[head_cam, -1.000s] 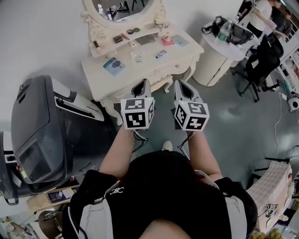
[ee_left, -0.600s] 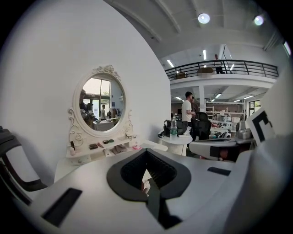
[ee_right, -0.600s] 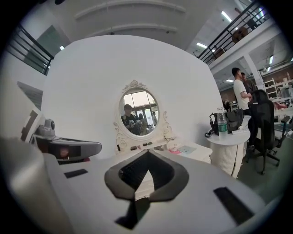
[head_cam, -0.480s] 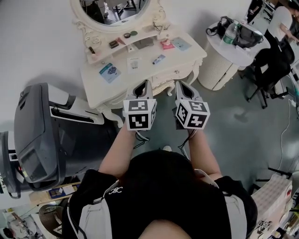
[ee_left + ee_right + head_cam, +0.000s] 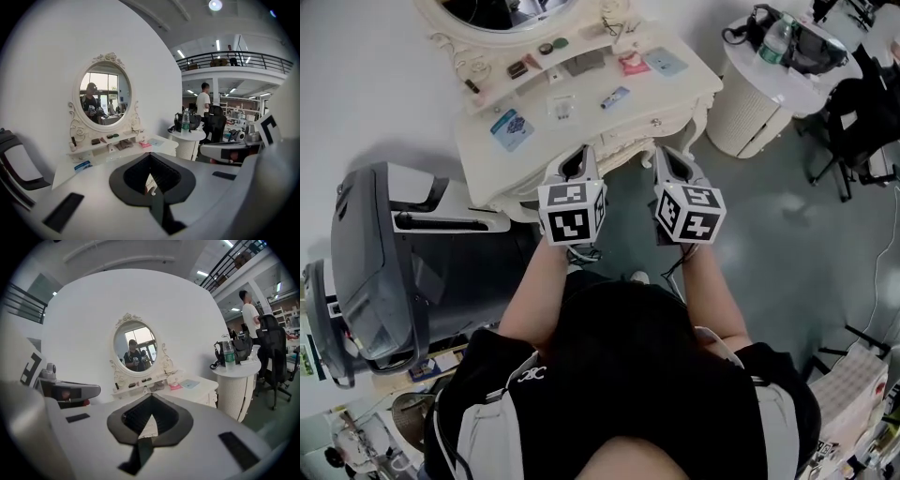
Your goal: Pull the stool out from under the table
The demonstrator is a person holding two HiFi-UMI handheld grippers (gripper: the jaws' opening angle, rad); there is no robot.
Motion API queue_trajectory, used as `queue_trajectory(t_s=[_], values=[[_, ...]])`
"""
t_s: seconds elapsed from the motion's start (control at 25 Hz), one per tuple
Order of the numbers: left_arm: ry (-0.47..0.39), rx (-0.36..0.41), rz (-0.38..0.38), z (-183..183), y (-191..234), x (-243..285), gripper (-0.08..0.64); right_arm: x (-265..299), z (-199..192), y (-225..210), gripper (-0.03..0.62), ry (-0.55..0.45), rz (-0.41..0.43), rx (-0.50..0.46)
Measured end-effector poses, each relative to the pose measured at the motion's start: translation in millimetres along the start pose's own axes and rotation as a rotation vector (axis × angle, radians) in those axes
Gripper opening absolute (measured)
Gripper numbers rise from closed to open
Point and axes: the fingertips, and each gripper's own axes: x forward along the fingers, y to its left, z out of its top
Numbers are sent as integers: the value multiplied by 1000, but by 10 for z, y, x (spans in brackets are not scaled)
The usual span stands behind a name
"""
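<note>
A dark grey machine (image 5: 375, 272) with a pale panel stands against the white wall (image 5: 366, 84) on the left. An oval mirror (image 5: 104, 96) in a carved cream frame hangs on that wall; below it lie small things, among them a blue card (image 5: 511, 127), a pink item (image 5: 630, 64) and a light blue card (image 5: 663, 62). To the right stands a round white ribbed stand (image 5: 750, 117), and on its top are a black bag (image 5: 802, 47) and a clear water bottle (image 5: 776, 39), just beside each other. Near it is a black office chair (image 5: 862, 122) on the grey-green floor (image 5: 769, 225). Farther back a person in a white shirt (image 5: 205, 101) stands below a railed upper level (image 5: 234, 58).
</note>
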Motion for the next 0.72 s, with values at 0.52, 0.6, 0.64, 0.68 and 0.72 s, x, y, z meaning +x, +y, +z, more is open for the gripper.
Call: queue_trajectory(t_s=[0.52, 0.6, 0.64, 0.68, 0.72], values=[[188, 93, -195, -586, -54, 1047, 0, 536, -862, -651, 5, 88, -169, 298], [249, 113, -251, -808, -69, 1230, 0, 645, -1079, -689, 5, 106, -205, 344], [285, 128, -284, -938, -87, 1310, -1, 684, -1183, -710, 5, 114, -228, 361], [319, 145, -316, -1076, -104, 1384, 0, 723, -1285, -734, 5, 121, -249, 378], [352, 161, -343, -1217, -118, 1458, 0, 765, -1383, -761, 5, 127, -265, 395]])
